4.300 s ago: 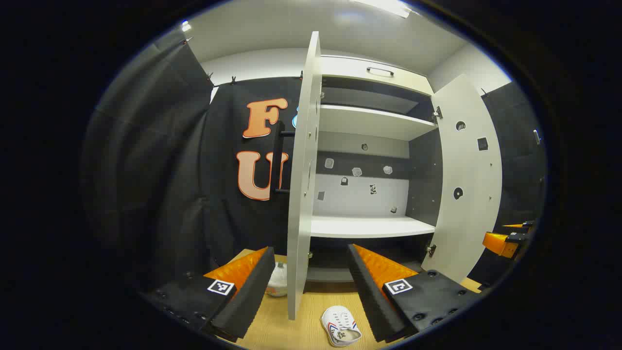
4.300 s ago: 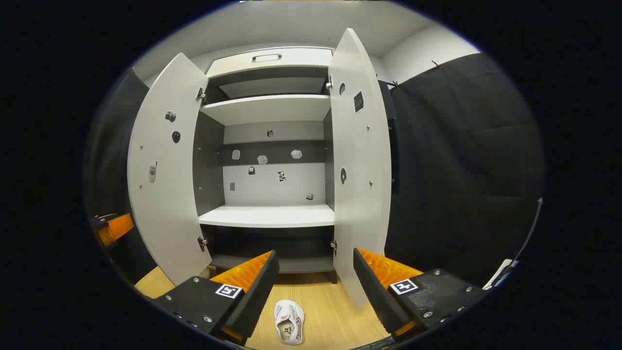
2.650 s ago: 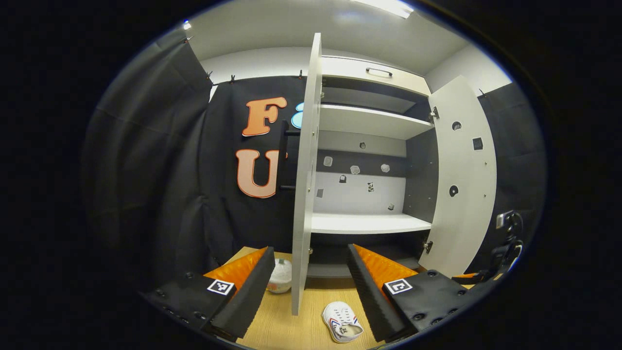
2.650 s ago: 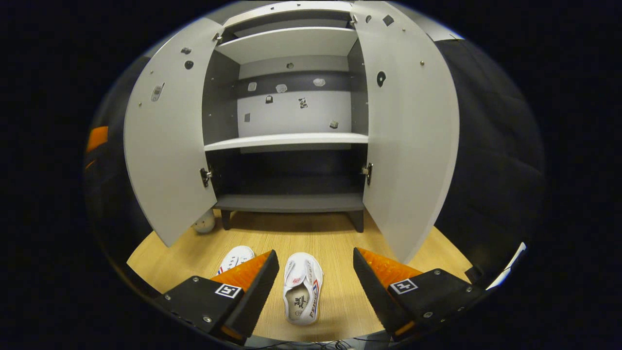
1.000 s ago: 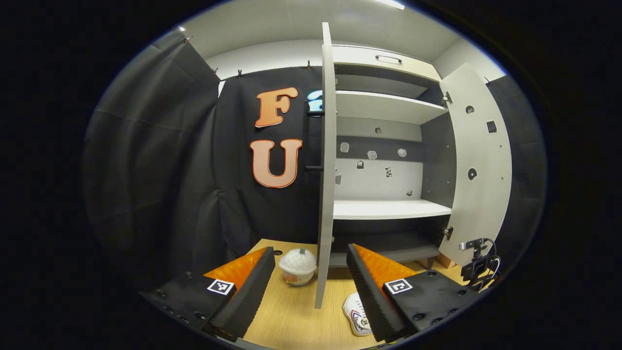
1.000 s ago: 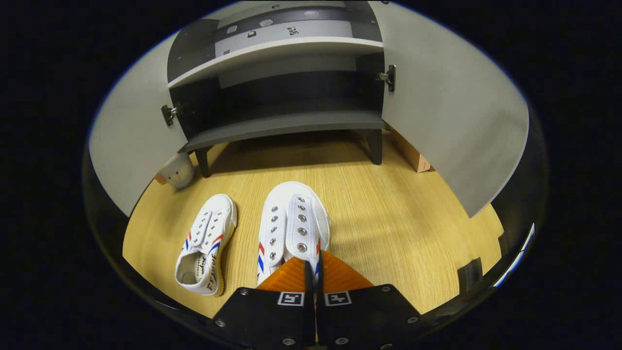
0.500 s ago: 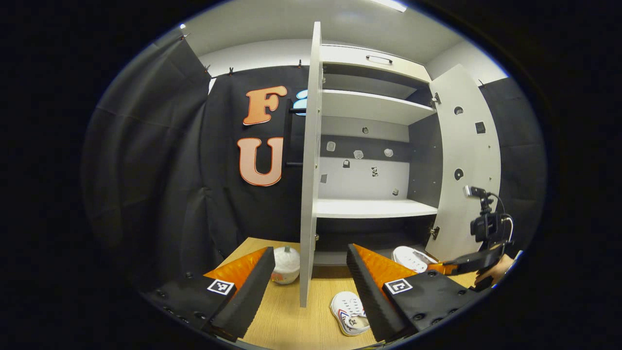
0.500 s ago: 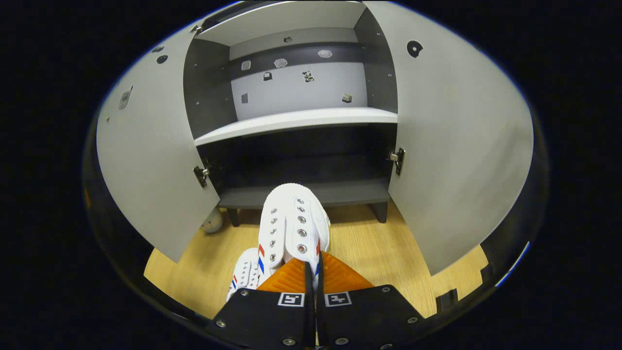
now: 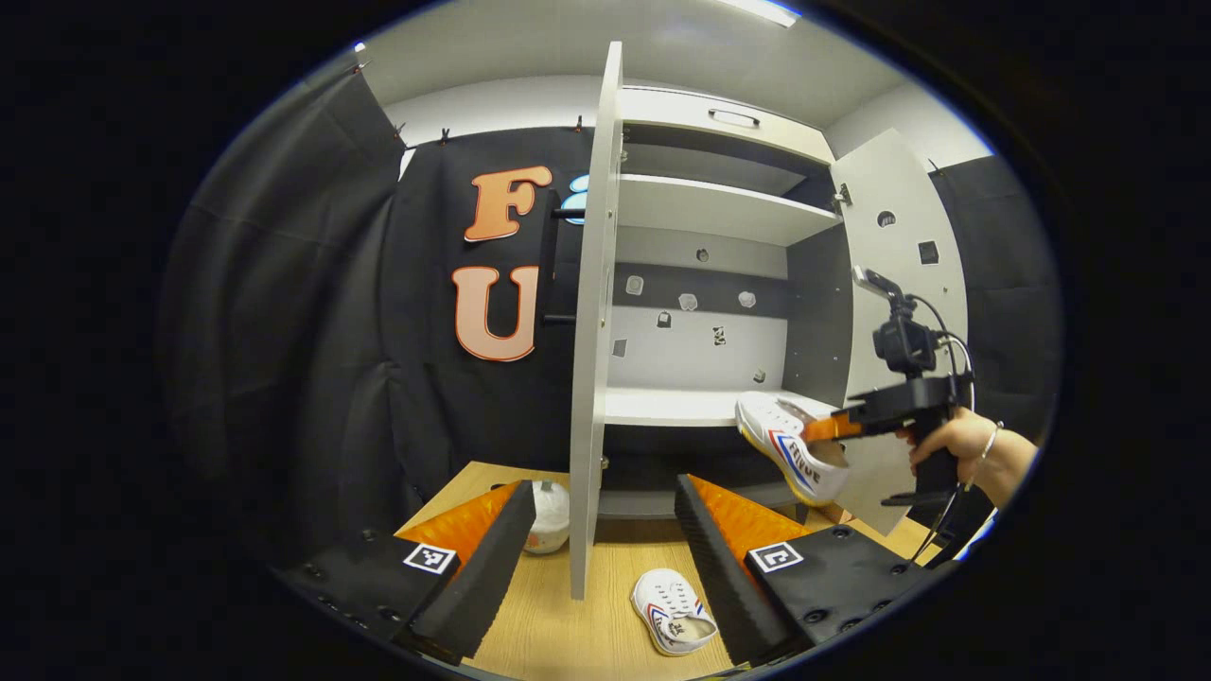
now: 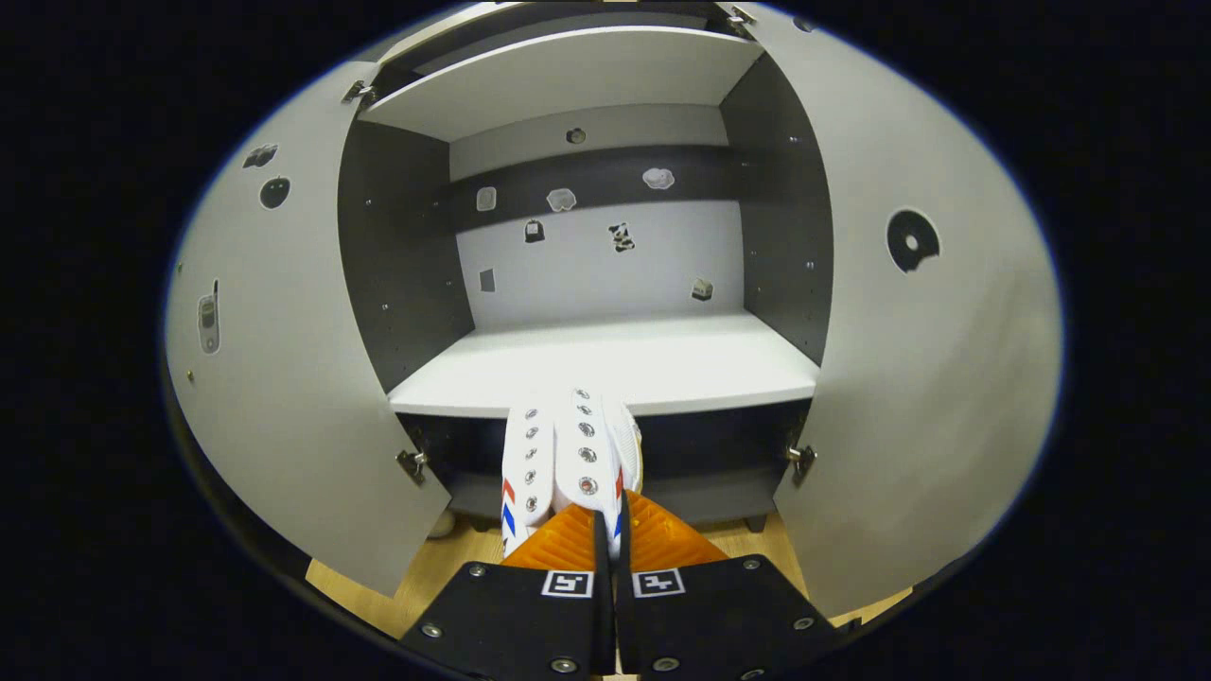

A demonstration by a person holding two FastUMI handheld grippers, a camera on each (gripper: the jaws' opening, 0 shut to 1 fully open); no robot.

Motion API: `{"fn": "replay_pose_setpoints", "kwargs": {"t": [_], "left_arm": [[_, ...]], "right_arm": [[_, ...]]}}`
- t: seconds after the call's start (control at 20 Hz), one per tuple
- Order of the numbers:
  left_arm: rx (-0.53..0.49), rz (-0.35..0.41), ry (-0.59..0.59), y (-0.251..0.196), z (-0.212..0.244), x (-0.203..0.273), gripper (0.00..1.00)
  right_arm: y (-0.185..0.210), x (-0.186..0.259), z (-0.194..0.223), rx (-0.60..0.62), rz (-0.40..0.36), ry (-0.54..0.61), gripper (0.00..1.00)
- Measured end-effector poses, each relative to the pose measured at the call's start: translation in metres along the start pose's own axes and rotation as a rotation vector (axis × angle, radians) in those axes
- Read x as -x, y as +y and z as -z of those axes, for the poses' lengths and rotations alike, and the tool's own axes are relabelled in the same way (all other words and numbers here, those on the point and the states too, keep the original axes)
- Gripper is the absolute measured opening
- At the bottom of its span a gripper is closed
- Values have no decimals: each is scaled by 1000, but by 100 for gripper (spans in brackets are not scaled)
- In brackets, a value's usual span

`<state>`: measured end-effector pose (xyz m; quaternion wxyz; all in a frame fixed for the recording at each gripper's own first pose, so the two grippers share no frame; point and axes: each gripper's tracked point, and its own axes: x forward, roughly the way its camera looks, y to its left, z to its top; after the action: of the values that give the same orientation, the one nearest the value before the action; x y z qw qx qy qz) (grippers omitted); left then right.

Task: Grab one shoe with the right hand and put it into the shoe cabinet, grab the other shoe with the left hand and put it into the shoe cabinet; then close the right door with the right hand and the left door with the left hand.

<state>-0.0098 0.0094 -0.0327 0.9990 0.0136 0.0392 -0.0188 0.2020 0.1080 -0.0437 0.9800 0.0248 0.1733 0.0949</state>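
My right gripper (image 10: 605,515) is shut on the heel end of a white shoe (image 10: 568,454) with red and blue stripes. The shoe hangs in the air, its toe at the front edge of the white middle shelf (image 10: 662,364) of the open shoe cabinet. The left gripper view shows that same shoe (image 9: 790,445) held up by the right gripper (image 9: 833,427) in a hand (image 9: 956,445). The other shoe (image 9: 674,612) lies on the wooden floor below. My left gripper (image 9: 605,487) is open and holds nothing. It hovers in front of the left door's edge (image 9: 591,331).
Both doors stand wide open: the left door (image 10: 284,378) and the right door (image 10: 927,378). A small white round pot (image 9: 549,506) sits on the floor (image 9: 558,643) behind the left door. An upper shelf (image 9: 710,203) and a top drawer (image 9: 733,118) lie above.
The right gripper closed on one shoe on the floor and has lifted it up to the middle shelf. The left gripper has barely moved and stays open.
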Motion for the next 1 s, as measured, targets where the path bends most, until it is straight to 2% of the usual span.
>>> {"fn": "replay_pose_setpoints", "kwargs": {"t": [0.15,0.2,0.3,0.45,0.5,0.7,0.75,1.0], "left_arm": [[-3,-2,-5,2,-2,-1,96],[-1,-4,-8,3,-3,-2,99],[11,-11,-12,5,-5,-3,96],[30,-22,-7,8,-3,-6,99],[33,-24,-2,9,-1,-8,97],[35,-35,8,16,2,-12,99],[34,-40,6,18,1,-14,97],[32,-42,12,19,1,-21,99]], "right_arm": [[-3,-30,-45,8,15,-32,1],[-6,-40,-58,13,29,-40,0],[-13,-60,-84,23,52,-50,0],[-22,-92,-109,17,74,-43,0],[-24,-103,-113,6,80,-33,0],[-35,-143,-121,-36,109,9,0],[-38,-153,-121,-47,115,19,1],[-45,-183,-114,-103,131,71,0]]}}
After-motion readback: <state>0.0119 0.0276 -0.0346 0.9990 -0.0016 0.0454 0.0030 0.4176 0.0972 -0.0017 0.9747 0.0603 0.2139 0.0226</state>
